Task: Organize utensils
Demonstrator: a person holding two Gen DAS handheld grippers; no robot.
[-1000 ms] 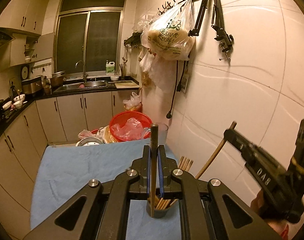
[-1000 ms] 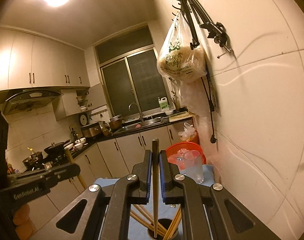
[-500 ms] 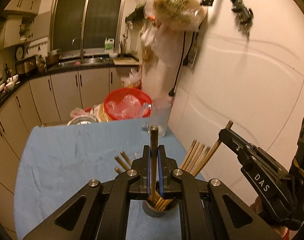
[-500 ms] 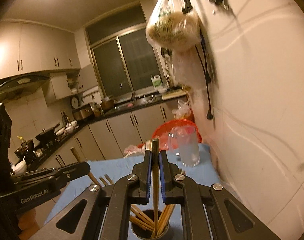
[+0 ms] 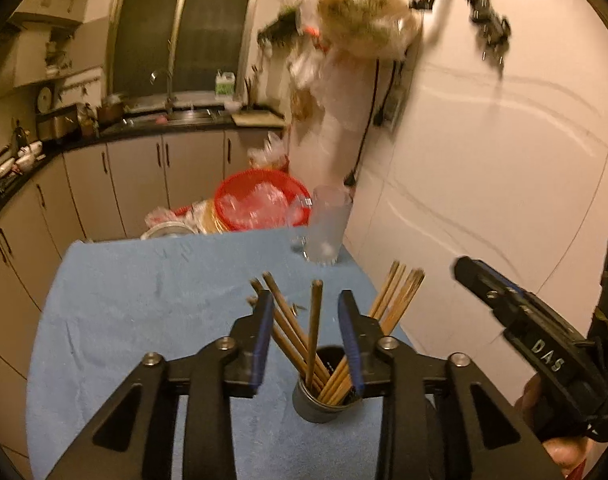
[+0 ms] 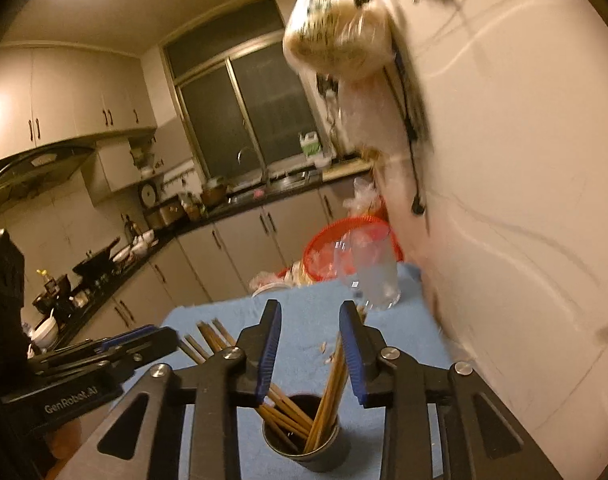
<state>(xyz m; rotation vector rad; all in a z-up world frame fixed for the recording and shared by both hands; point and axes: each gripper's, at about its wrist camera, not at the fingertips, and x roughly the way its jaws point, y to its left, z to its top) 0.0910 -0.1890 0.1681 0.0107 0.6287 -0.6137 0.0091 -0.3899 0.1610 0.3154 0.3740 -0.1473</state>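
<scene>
Blue-clothed table (image 5: 116, 300) near the wall. Chopsticks (image 5: 314, 328) upright in the cup (image 5: 324, 404), dropped in for storage. Left gripper (image 5: 306, 320) and right gripper (image 6: 310, 332) both opening, gripping nothing.

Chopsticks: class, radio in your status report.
Both claws, left and right, opening, gripping nothing. Chopsticks standing in holder cup. Nothing in the way.

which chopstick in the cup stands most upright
The dark chopstick between the left gripper's fingers; it rises nearly straight from the cup, while the others fan out left and right.
</scene>
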